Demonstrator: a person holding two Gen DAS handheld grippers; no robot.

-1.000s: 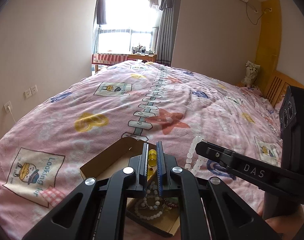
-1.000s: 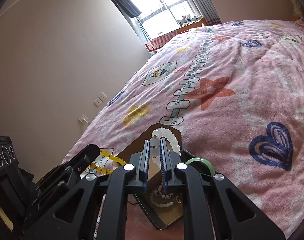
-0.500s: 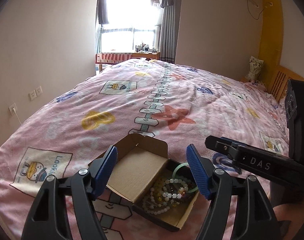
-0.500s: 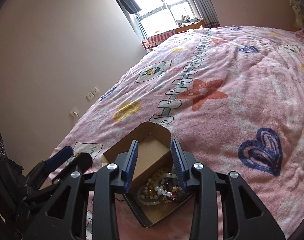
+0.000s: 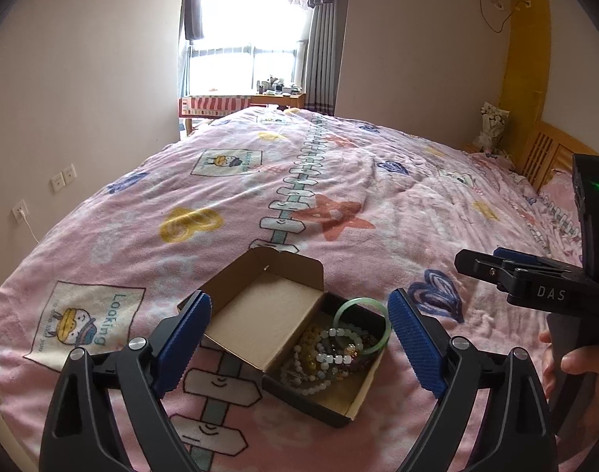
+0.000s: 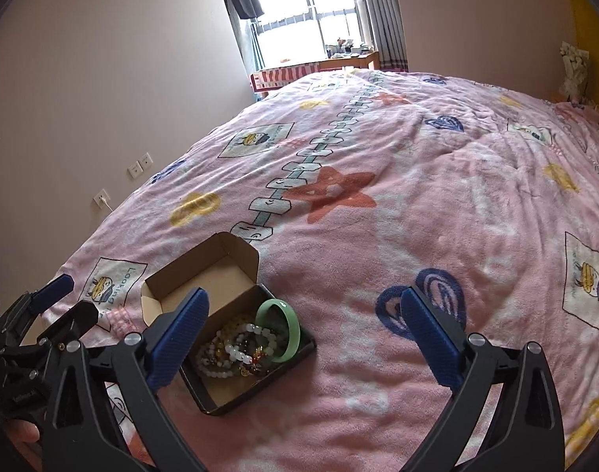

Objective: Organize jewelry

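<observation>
Left gripper (image 5: 299, 338) and right gripper (image 6: 303, 334) hang over the bed (image 5: 339, 181), jaws opening wide with nothing between them. On the pink blanket (image 6: 417, 216) sits an open box (image 5: 260, 314) holding 1 green bangle (image 5: 360, 324) atop beaded bracelets (image 5: 323, 362).

R gripper (image 6: 303, 326) jaws opening, empty; bracelets (image 6: 236, 348) in box (image 6: 163, 283).

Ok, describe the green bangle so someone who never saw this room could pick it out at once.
On the pink blanket sits an open cardboard box. In its dark tray, the green bangle leans among beaded bracelets. It alone is one smooth, solid pale-green ring, not strung beads.
</observation>
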